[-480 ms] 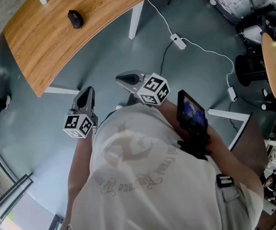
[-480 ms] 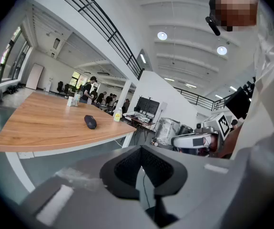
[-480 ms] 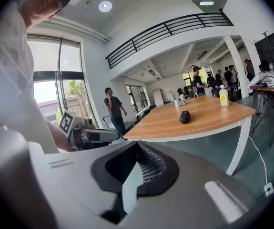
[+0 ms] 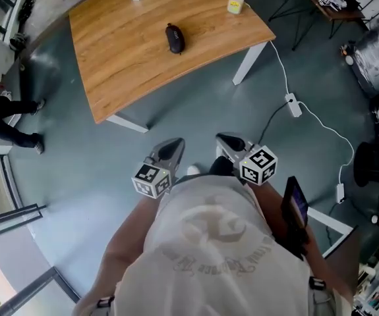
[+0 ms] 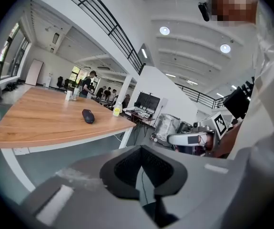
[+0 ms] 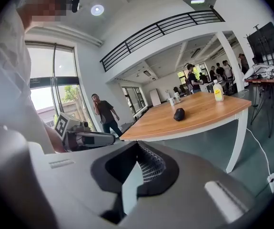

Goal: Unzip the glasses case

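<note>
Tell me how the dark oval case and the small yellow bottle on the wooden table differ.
The dark oval glasses case is black all over; the small yellow bottle is bright with a white cap. The case lies low and flat; the bottle stands upright. The case sits near the table's middle; the bottle near its edge. Both rest on the wooden table.

Looking down | we are holding left gripper (image 4: 173, 146) and right gripper (image 4: 227, 139) side by side before our chest, jaws together, pointing toward wooden table (image 4: 126, 64) | dark glasses case (image 4: 174, 38) is lying on it, well apart from both
</note>
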